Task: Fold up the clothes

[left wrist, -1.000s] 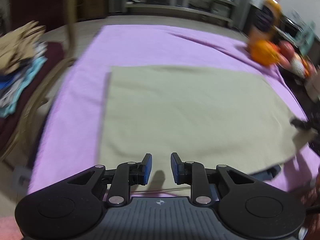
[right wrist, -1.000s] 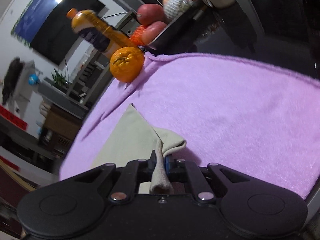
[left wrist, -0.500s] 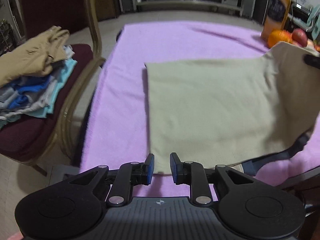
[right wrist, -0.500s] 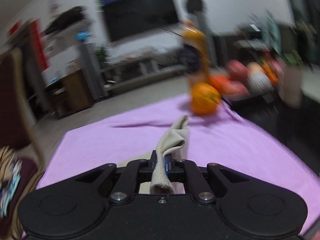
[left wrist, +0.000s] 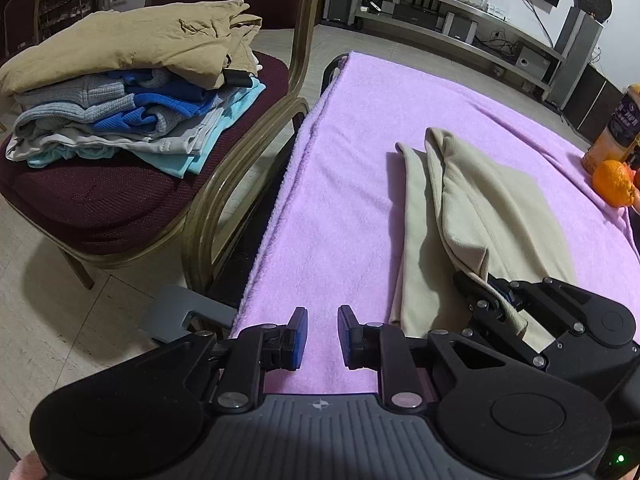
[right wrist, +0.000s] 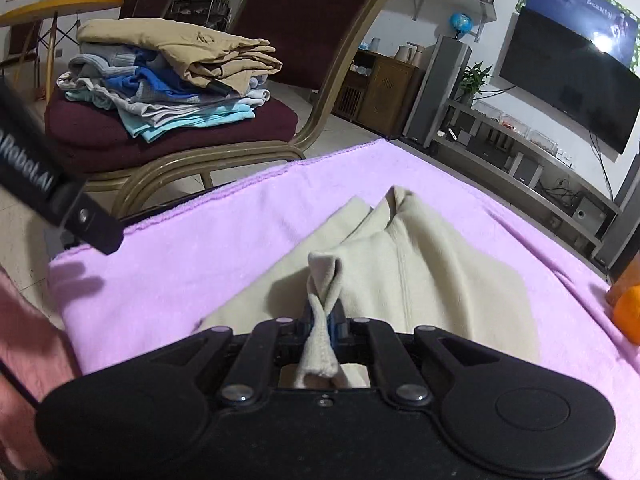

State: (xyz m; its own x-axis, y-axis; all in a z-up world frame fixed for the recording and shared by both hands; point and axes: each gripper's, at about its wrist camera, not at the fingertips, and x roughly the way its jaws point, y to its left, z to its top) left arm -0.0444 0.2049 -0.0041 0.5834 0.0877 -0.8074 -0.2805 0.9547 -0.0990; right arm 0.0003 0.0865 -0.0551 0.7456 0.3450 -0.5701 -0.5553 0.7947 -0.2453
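Observation:
A beige cloth [left wrist: 476, 200] lies folded over on the purple blanket [left wrist: 360, 128]. My right gripper [right wrist: 322, 320] is shut on a corner of the beige cloth [right wrist: 420, 276] and holds it over the cloth's near left part; it also shows in the left wrist view [left wrist: 490, 286] at the lower right. My left gripper [left wrist: 322, 338] is open and empty, low over the blanket's near edge, left of the cloth.
A dark red chair [left wrist: 120, 196] stands left of the table with a pile of folded clothes [left wrist: 132, 84] on its seat. An orange [left wrist: 613, 182] and a juice bottle [left wrist: 616, 128] stand at the blanket's far right edge. A TV [right wrist: 568, 76] and shelves lie beyond.
My right gripper has carried the cloth's corner from the right side across to the left, folding the cloth over itself. My left gripper has shifted left, off the cloth, still open.

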